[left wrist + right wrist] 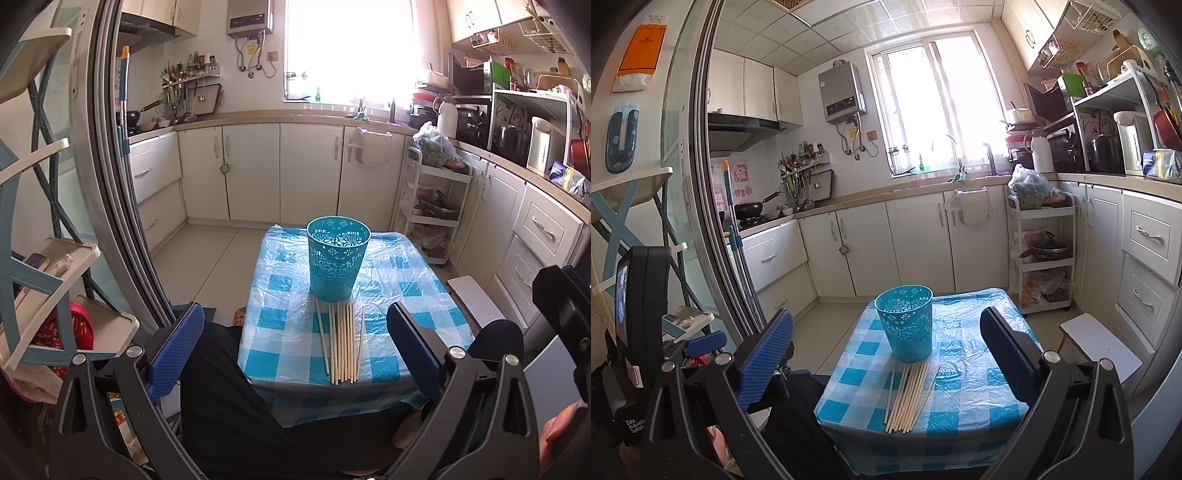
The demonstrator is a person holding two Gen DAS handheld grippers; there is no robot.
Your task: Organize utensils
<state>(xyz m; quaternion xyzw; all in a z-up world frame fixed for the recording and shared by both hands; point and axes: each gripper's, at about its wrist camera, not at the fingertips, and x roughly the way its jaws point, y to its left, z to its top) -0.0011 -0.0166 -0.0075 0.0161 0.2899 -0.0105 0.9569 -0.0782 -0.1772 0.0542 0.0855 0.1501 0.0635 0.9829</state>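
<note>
Several wooden chopsticks [343, 341] lie side by side on a small table with a blue-and-white checked cloth [399, 273], just in front of an upright teal openwork basket [338, 258]. My left gripper [295, 347] is open and empty, held back from the table's near edge. In the right wrist view the chopsticks [910, 395], the basket [907, 323] and the cloth [975, 369] show too. My right gripper [886, 350] is open and empty, also short of the table. The left gripper's body [642, 332] shows at the left.
A white stool [476, 299] stands right of the table, a white trolley [436, 206] behind it. Kitchen cabinets [310, 170] line the back and right. A sliding door frame [110, 184] and a folding rack [48, 258] are on the left.
</note>
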